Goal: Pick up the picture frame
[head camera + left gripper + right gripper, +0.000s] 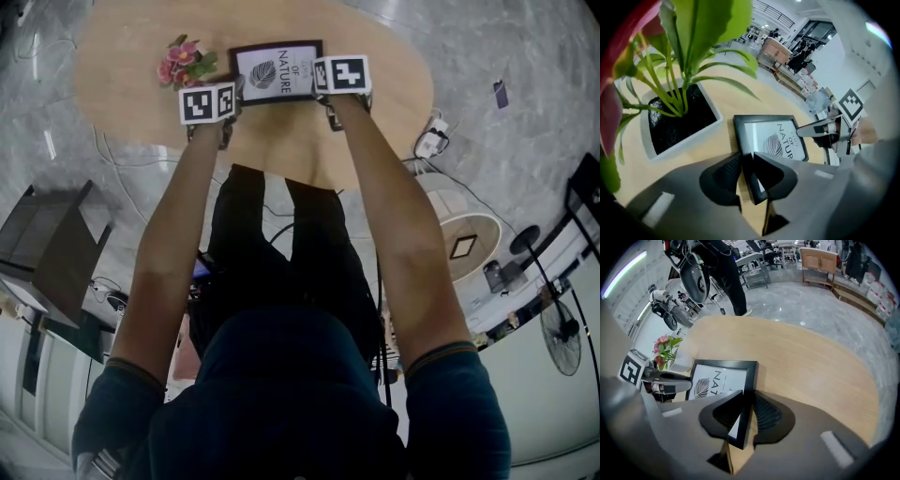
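Note:
The black picture frame [277,71] with a leaf print lies on the round wooden table [384,75], between my two grippers. In the left gripper view the frame [771,140] runs away from my left gripper [746,176], which is shut on its left edge near the near corner. My right gripper [747,416] is shut on the right edge of the frame [719,380]. From the head view the left gripper [232,92] and right gripper [323,82] flank the frame. Whether the frame still rests on the table I cannot tell.
A white pot of pink flowers [186,64] stands just left of the frame, close to the left gripper; its pot [679,119] holds dark soil. On the floor to the right are a small round table [464,246], a fan [561,328] and cables; a dark cabinet [47,248] is at the left.

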`<state>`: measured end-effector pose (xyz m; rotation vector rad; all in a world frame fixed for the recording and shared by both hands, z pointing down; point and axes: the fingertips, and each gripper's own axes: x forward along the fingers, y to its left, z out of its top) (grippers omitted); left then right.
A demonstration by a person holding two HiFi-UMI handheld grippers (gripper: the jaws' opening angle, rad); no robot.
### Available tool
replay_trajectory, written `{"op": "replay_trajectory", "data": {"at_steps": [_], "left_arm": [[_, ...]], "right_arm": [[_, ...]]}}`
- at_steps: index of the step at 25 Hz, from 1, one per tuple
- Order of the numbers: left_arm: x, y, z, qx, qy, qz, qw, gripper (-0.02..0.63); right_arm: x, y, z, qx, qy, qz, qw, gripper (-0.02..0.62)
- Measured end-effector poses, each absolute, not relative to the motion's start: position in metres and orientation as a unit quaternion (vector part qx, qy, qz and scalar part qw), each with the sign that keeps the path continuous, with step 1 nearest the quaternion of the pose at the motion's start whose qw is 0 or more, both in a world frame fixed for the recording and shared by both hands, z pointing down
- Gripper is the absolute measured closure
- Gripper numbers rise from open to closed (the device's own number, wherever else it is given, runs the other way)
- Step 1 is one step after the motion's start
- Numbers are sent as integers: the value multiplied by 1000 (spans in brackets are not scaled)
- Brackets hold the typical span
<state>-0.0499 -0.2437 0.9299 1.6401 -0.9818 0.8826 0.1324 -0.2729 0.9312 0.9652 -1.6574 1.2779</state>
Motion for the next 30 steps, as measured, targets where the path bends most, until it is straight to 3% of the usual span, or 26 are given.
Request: {"op": "replay_trajectory", "data": {"at_steps": [12, 30], "left_arm": [[-39, -267, 828, 727, -420, 326, 434, 531], [-76, -323, 488, 843, -465, 150, 225, 535]], "right_arm": [[148, -277, 826, 463, -671, 481, 323, 515], [112, -312, 476, 547, -776, 282, 141, 512]]}}
